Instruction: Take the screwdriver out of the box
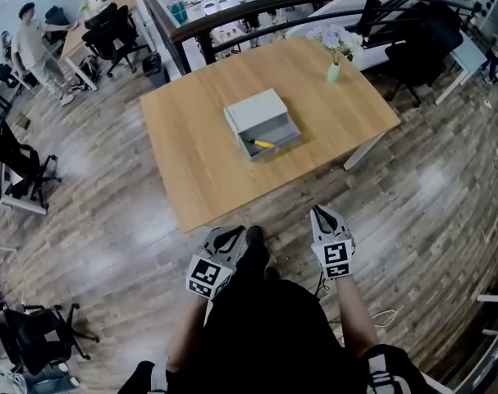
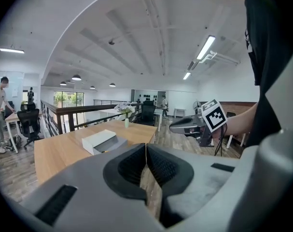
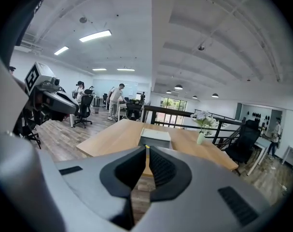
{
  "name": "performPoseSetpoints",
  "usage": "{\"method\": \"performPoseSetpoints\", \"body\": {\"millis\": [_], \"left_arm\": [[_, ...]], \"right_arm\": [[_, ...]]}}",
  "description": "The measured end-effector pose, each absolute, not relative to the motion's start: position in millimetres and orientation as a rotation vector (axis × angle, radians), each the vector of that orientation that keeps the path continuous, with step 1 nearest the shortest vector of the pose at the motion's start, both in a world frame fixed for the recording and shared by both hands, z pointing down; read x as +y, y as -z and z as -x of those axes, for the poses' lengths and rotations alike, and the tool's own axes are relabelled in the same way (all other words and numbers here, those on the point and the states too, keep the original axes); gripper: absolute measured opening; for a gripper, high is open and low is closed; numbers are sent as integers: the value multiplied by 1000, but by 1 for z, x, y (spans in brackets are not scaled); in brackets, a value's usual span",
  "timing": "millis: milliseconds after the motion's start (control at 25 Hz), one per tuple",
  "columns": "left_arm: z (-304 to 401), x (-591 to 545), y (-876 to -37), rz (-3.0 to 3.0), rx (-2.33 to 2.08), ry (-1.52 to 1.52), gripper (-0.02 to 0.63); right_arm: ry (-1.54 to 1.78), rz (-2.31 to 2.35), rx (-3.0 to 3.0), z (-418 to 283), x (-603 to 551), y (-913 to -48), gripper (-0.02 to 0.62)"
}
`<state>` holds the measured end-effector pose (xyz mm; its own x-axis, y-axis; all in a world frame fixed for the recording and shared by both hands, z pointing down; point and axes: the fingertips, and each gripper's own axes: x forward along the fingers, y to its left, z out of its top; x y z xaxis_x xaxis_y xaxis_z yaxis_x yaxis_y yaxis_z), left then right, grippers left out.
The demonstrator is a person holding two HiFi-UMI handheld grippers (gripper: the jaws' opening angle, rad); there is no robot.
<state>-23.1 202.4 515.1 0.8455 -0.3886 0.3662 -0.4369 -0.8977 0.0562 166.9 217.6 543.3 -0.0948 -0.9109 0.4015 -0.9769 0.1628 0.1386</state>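
A grey box (image 1: pixel 261 121) lies open in the middle of the wooden table (image 1: pixel 199 162), its lid folded back. Inside it lies a screwdriver (image 1: pixel 260 143) with a yellow handle. Both grippers hang close to the person's body, well short of the table. The left gripper (image 1: pixel 226 238) is shut with nothing in it, and the right gripper (image 1: pixel 323 215) is likewise shut and empty. From the left gripper view the box (image 2: pixel 104 141) is seen far off, with the right gripper (image 2: pixel 177 126) at the right. In the right gripper view the box (image 3: pixel 155 138) is straight ahead.
A small vase of flowers (image 1: pixel 335 49) stands at the table's far right corner. A dark railing (image 1: pixel 257 15) runs behind the table. Office chairs (image 1: pixel 27 171) and desks stand around, and a person (image 1: pixel 31 52) stands at the far left. Wood floor lies between me and the table.
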Motion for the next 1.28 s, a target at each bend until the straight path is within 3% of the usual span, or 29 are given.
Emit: {"method": "performPoseSetpoints", "body": {"millis": [1280], "left_arm": [[-32,-50,-515,-2917,-492,-423,25]], "right_arm": [[-239,-1835,-1903,-207,17,-547,39]]}}
